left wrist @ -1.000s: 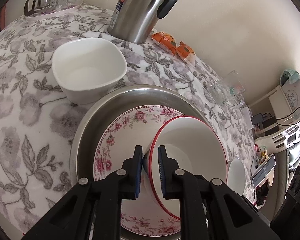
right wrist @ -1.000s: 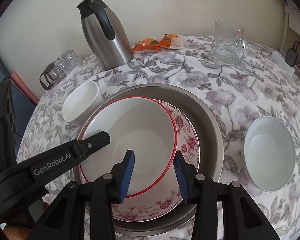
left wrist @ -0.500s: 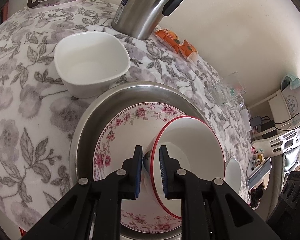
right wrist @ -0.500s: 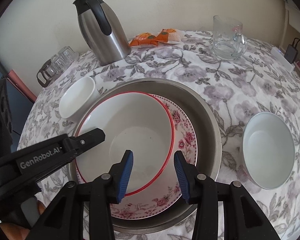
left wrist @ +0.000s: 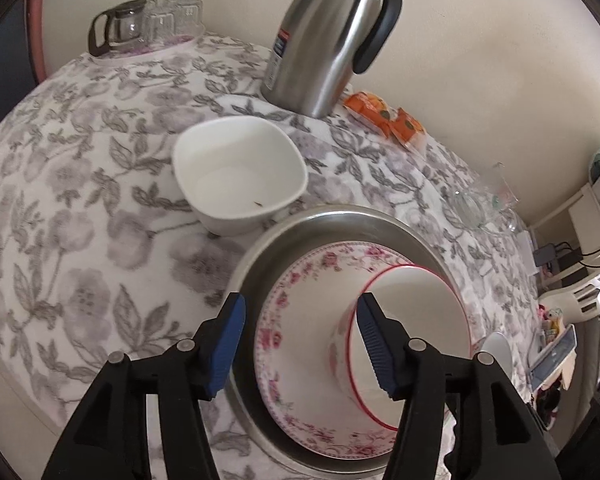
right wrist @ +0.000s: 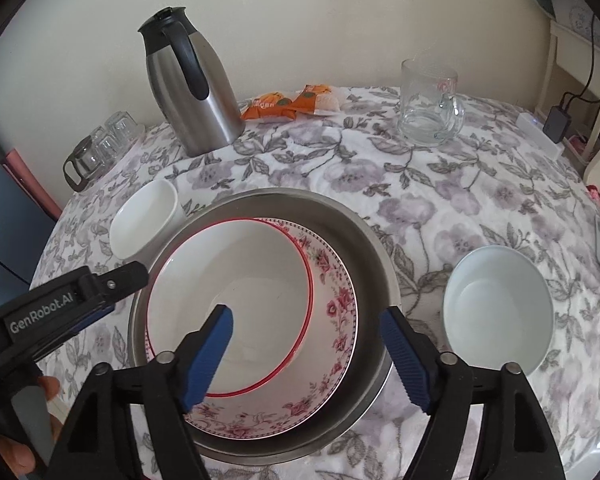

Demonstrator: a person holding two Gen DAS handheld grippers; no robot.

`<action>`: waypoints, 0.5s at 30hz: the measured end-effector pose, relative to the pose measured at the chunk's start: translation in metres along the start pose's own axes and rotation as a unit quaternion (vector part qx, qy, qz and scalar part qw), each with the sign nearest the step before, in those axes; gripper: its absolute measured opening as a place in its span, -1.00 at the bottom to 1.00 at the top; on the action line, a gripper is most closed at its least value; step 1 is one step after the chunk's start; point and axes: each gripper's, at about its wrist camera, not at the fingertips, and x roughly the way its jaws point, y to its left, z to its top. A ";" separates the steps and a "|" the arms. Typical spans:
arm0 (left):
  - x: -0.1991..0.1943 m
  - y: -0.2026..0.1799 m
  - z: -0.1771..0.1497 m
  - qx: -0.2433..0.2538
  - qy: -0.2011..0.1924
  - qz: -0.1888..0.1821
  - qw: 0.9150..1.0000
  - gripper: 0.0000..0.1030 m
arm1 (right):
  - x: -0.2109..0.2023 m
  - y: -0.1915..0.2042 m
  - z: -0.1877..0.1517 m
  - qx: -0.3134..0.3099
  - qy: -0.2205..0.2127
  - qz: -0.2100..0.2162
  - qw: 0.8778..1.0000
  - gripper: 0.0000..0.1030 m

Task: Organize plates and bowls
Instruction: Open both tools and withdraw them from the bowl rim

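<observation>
A red-rimmed bowl (left wrist: 416, 320) (right wrist: 236, 280) rests on a floral plate (left wrist: 292, 320) (right wrist: 336, 308) inside a steel basin (left wrist: 332, 216) (right wrist: 284, 196). My left gripper (left wrist: 300, 312) hangs over the bowl's left side with its jaws opening. One pad stands by the bowl's rim, the other over the basin's edge, and neither presses. My right gripper (right wrist: 306, 316) is opening too, spanning the bowl's right rim and the plate's edge without touching. A white square bowl (left wrist: 236, 172) (right wrist: 144, 220) sits left of the basin. To the right is a white round bowl (right wrist: 496, 308).
A steel thermos (right wrist: 196, 88) and orange snack packets (right wrist: 292, 104) stand at the back by the wall, with a glass mug (right wrist: 428, 100) to the right. Glass cups (right wrist: 100, 148) sit at the table's far left edge. A person's hand (right wrist: 16, 452) holds the left gripper.
The left gripper's jaws let go of the red-rimmed bowl's rim, spread apart and lifted back a little. The right gripper's jaws have widened in place.
</observation>
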 end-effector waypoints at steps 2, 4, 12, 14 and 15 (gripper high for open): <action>-0.002 0.004 0.001 -0.005 -0.003 0.011 1.000 0.19 | -0.001 0.001 0.000 -0.004 -0.004 -0.003 1.000 0.68; -0.002 0.008 0.002 -0.005 -0.005 0.024 1.000 0.28 | -0.002 0.002 0.000 -0.007 -0.007 -0.004 1.000 0.77; -0.004 0.026 0.007 -0.017 -0.022 0.073 0.997 0.68 | -0.003 0.004 0.000 -0.012 -0.014 -0.016 1.000 0.93; -0.007 0.033 0.009 -0.023 -0.033 0.088 0.995 0.68 | -0.003 0.004 0.000 -0.011 -0.016 -0.018 1.000 0.94; -0.009 0.036 0.010 -0.026 -0.039 0.096 0.994 0.69 | -0.004 0.005 0.000 -0.011 -0.017 -0.018 1.000 0.95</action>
